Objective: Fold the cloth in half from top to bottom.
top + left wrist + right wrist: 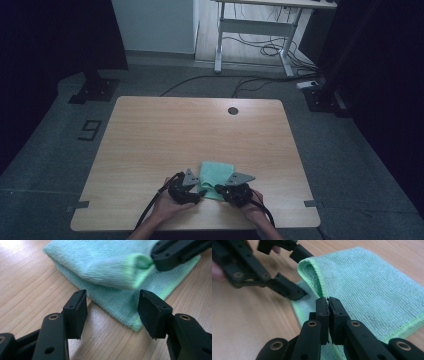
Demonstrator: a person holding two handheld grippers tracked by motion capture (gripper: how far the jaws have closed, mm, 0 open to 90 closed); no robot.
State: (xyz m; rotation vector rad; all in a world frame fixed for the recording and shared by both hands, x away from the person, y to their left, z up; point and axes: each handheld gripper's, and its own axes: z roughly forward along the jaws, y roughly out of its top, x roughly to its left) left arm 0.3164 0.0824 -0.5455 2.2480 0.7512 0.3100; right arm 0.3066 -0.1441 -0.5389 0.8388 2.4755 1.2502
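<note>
Green microfibre cloth (216, 175) lies folded at near centre of the wooden table (150, 135), close to the near edge. Right gripper (328, 301) clenched on a raised cloth edge, pinching the hem. Left gripper (112, 306) released, jaws apart, straddling the cloth's near corner, not touching. Bare tabletop left, right and far; cable hole (233, 110) at far edge.

- A lab or recording room, not a home.
- Grey carpet floor (350, 150) with a taped number mark (89, 130).
- Black stand bases (94, 91) flank a plain wooden table (150, 145).
- A height-adjustable desk frame (252, 30) stands behind, over loose cables (260, 47).
</note>
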